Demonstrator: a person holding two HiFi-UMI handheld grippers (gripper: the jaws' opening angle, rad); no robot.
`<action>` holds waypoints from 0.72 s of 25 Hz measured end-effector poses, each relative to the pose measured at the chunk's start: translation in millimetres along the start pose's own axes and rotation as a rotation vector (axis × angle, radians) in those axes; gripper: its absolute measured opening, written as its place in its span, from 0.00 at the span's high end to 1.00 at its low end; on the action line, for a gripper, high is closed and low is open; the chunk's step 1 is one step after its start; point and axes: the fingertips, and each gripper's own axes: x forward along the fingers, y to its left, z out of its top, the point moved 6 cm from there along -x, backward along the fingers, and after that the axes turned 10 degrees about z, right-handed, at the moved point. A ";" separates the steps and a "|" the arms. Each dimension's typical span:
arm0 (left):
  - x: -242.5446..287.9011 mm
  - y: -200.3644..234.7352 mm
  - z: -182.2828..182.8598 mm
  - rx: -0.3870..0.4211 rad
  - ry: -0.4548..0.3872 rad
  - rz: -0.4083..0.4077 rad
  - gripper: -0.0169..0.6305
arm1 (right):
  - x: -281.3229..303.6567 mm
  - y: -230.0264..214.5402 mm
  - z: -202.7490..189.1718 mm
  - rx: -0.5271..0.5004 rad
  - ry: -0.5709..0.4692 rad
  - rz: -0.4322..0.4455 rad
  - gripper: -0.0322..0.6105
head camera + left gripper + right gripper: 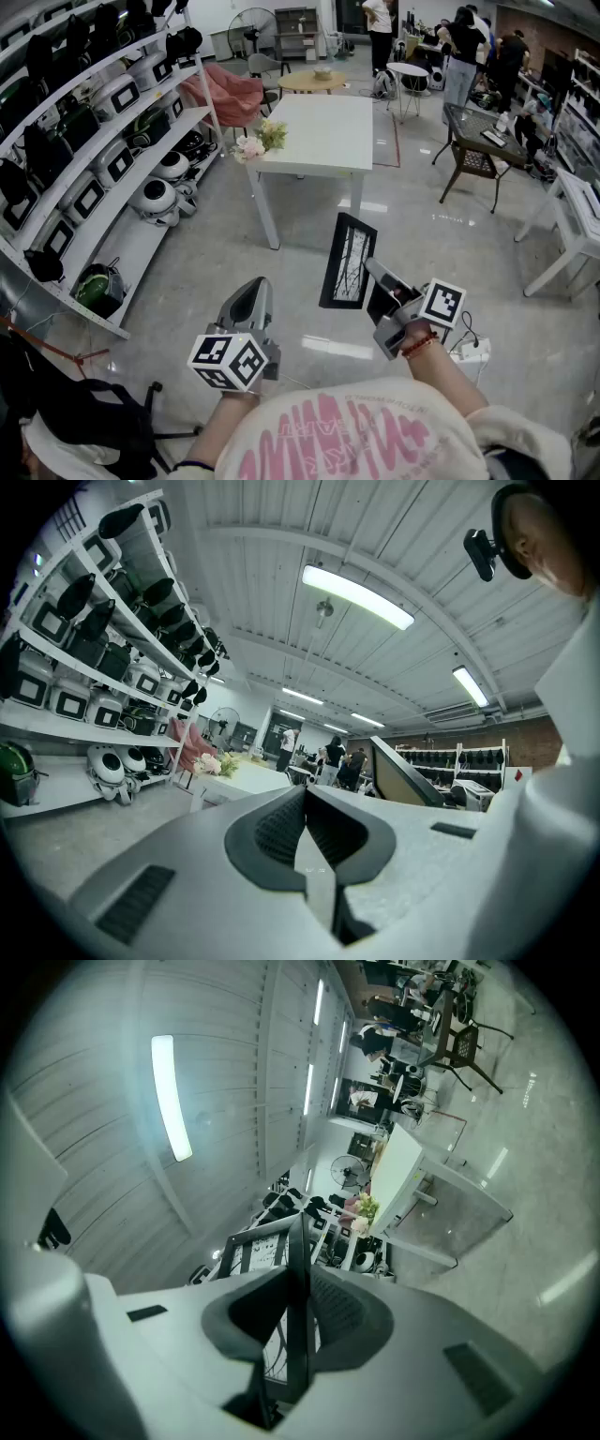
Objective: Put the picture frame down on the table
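The black rectangular picture frame (pixel 347 258) is not yet set down: the right hand-held gripper (pixel 373 272) is clamped on its edge, above the floor. The white rectangular worktop (pixel 319 131) lies well ahead of it. The left hand-held gripper (pixel 255 286) is closed on nothing.

Black picture frame (pixel 348 262), white table (pixel 314 131)

Glossy floor (pixel 187 272) (matt white table (pixel 319 131))

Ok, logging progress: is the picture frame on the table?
No: the right gripper holds the black rectangular picture frame over the floor, short of the white table.
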 end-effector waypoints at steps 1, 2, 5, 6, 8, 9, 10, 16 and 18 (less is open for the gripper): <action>0.6 -0.1 0.9 -0.002 0.000 -0.002 0.97 | 0.8 -0.1 0.8 -0.002 0.002 -0.005 0.82; 1.2 0.1 1.8 -0.004 0.000 -0.003 0.97 | 1.8 -0.2 1.6 -0.004 0.004 -0.009 0.82; 1.7 3.0 3.7 -0.011 -0.001 -0.003 0.97 | 5.8 0.0 2.4 -0.012 0.006 -0.012 0.82; 1.3 4.7 3.9 -0.013 -0.002 -0.001 0.97 | 7.0 -0.4 1.9 -0.013 0.005 -0.013 0.82; 0.6 7.7 3.4 -0.012 -0.009 0.004 0.97 | 8.2 -1.8 0.4 -0.013 0.002 -0.013 0.82; 0.4 8.7 2.9 -0.010 -0.013 0.007 0.97 | 8.0 -2.8 0.0 -0.015 0.001 -0.013 0.82; 0.4 9.4 2.0 -0.009 -0.015 0.009 0.97 | 7.4 -3.7 -0.2 -0.019 0.000 -0.012 0.82; 7.3 31.5 -15.9 -0.043 0.030 0.025 0.97 | 14.0 -18.9 -15.1 -0.002 -0.001 -0.019 0.82; 13.0 38.4 -21.4 -0.059 0.052 0.024 0.97 | 17.9 -27.6 -17.0 0.003 0.009 -0.039 0.82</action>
